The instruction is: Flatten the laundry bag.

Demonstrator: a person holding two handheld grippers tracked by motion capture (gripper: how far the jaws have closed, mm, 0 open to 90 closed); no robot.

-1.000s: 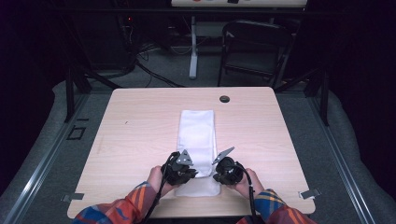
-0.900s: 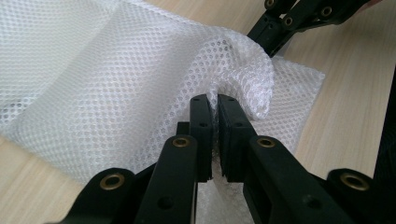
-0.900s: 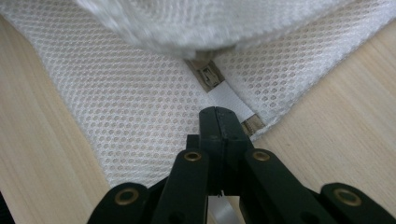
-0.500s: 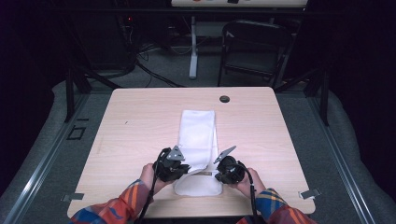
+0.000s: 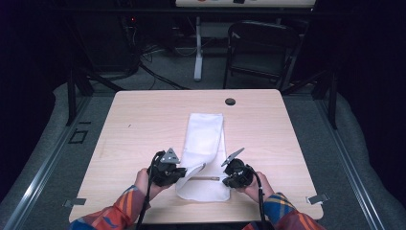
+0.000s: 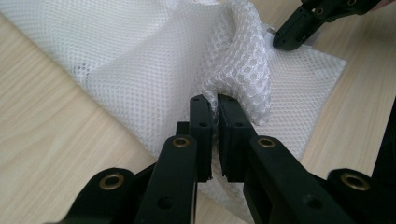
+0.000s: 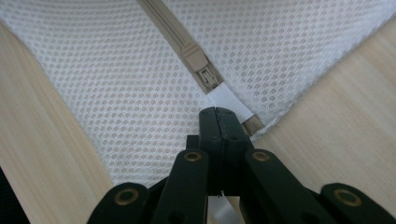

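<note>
A white mesh bag point(image 5: 205, 153) lies lengthwise down the middle of the wooden bench point(image 5: 143, 120), its long axis running from 12 o'clock to 6 o'clock, with its near end between the two hands. The left gripper point(image 5: 189, 171) sits at 9 o'clock of that near end; in the left gripper view point(image 6: 212, 116) its jaws are pressed together on a fold of the mesh, which is lifted off the bench into a raised ridge. The right gripper point(image 5: 225, 179) sits at 3 o'clock of the near end. In the right gripper view point(image 7: 219, 116) its jaws are pinching a white fabric tab point(image 7: 228, 100) at the end of the tan zipper point(image 7: 182, 44), just at 6 o'clock of the zipper slider point(image 7: 205, 74). A round grommet hole point(image 5: 230, 101) sits in the bench at 12 o'clock of the bag, well apart from it.
</note>
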